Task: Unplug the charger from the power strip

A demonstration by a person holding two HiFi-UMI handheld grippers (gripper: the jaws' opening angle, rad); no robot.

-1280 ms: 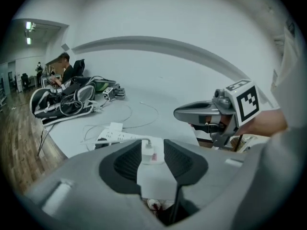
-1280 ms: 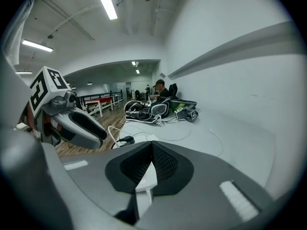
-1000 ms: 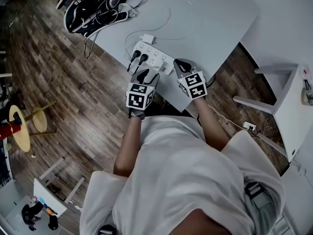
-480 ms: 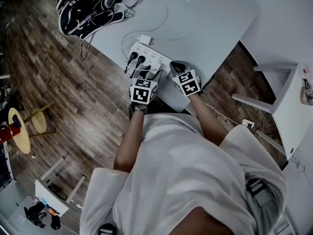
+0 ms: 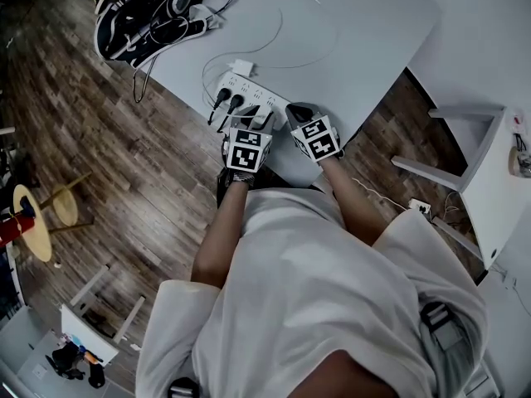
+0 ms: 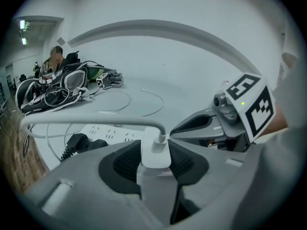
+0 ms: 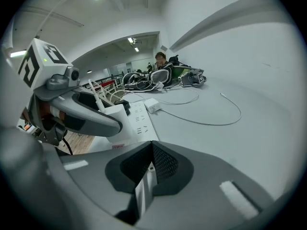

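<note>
Between the left gripper's (image 6: pixel 156 153) closing jaws, the clamped charger (image 6: pixel 154 147) stands upright (cable end up); right gripper's (image 7: pixel 150 166) jaws meet.

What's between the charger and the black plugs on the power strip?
Unused sockets of the power strip, and one jaw of the left gripper, which has just been closing round the charger; the left gripper view shows it.

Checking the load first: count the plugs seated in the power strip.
3: two black plugs side by side at the power strip's left end in the head view, the white charger further right. Others may be hidden.
</note>
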